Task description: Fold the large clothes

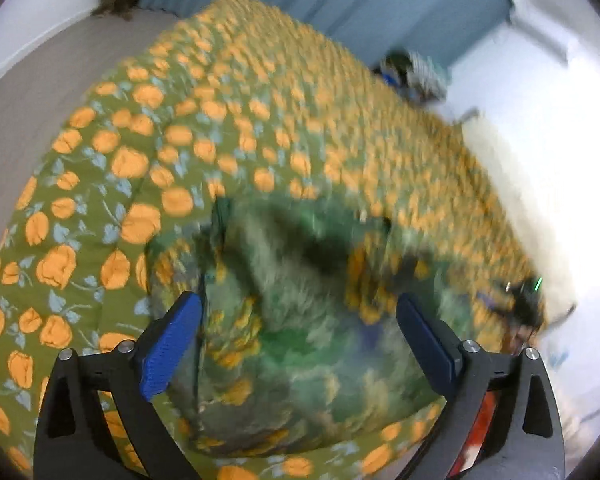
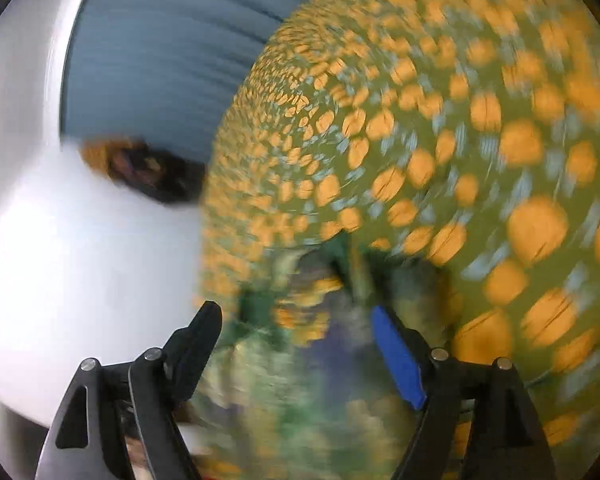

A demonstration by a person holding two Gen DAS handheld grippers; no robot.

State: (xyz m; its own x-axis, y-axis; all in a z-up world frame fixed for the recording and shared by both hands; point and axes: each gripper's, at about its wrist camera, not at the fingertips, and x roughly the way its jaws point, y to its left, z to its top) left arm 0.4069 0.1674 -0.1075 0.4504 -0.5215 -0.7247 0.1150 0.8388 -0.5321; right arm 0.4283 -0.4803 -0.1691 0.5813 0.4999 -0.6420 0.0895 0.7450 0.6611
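Both pairs of tongs sit wide open, left gripper (image 1: 298, 316) and right gripper (image 2: 296, 328), each straddling the bunched green garment (image 1: 292, 340) right in front. It lies on the orange-flowered bedspread (image 1: 260, 120), which stretches away behind it. Everything's blurry.
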